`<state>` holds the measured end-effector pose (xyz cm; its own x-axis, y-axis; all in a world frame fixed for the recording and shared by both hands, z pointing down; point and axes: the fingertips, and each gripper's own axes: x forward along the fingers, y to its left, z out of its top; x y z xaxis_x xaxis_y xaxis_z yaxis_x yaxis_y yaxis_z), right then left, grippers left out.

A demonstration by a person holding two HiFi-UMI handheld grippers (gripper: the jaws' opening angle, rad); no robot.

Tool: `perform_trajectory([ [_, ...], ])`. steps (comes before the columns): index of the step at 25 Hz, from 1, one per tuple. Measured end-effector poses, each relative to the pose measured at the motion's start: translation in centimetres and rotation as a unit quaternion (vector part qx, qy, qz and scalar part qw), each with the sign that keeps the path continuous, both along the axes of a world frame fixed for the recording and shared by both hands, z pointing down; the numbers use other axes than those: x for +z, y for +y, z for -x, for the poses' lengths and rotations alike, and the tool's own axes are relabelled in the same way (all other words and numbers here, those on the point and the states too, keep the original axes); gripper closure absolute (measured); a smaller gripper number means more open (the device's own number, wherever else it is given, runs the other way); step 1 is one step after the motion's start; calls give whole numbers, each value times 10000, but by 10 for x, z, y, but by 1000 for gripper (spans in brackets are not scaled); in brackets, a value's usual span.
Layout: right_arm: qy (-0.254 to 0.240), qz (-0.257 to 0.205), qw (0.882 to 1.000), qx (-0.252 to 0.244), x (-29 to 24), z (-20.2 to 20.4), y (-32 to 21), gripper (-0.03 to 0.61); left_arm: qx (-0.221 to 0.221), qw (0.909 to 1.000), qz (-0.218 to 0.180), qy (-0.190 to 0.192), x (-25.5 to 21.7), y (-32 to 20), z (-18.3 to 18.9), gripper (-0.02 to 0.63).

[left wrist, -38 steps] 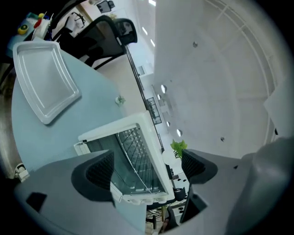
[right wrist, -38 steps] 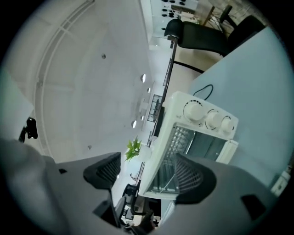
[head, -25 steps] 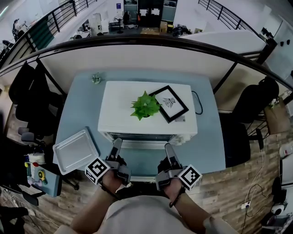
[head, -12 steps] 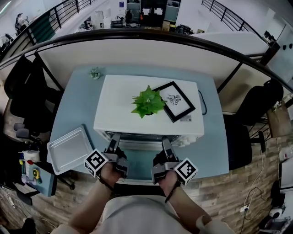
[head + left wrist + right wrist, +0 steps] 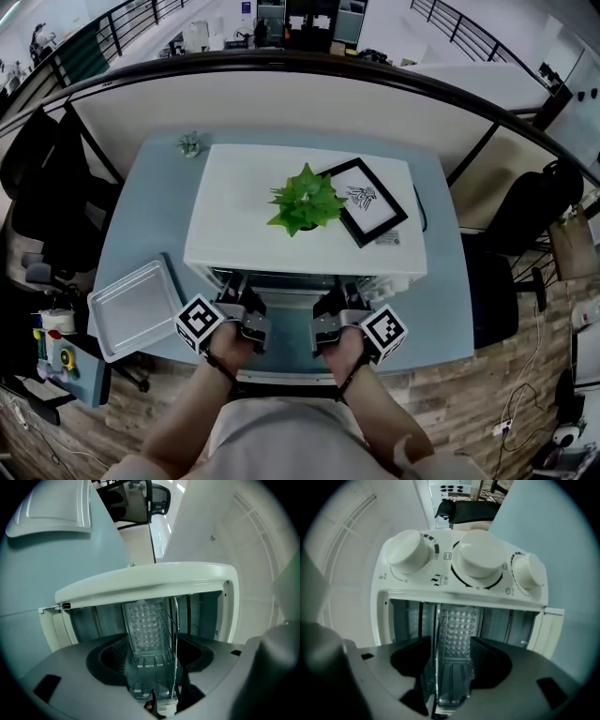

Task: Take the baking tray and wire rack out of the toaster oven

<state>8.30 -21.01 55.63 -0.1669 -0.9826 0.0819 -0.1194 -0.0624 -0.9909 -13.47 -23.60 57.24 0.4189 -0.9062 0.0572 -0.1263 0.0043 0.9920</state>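
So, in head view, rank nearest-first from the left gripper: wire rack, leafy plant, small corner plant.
1. Wire rack: oven mouth.
2. Leafy plant: oven top.
3. Small plant: table's far-left corner.
The left gripper, its jaws just closing in, straddles the rack.

The left gripper (image 5: 236, 289) and right gripper (image 5: 343, 292) pushed forward to the oven (image 5: 234, 206) mouth, jaws narrowing with the rack (image 5: 175, 634) between them.
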Motion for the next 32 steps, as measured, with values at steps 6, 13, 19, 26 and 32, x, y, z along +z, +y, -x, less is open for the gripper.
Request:
perform_trajectory([
  [6,-105,-62,9999,14,1,2,-15,351,61,9996,-256,50,-8,-17,-3,353],
  [13,-60,-21,9999,113,3,-3,-26,388,-137,9990,-387,203,-16,-32,-4,426],
  [19,-37,-318,9994,123,-14,-1,-29,501,-81,9984,-540,144,-31,-31,-6,580],
  [26,-79,-99,9999,-18,-19,0,-18,569,-37,9992,-290,261,-34,-22,-6,604],
  [32,-35,204,9997,-108,-18,5,6,566,25,9997,-142,178,-35,4,-2,605],
])
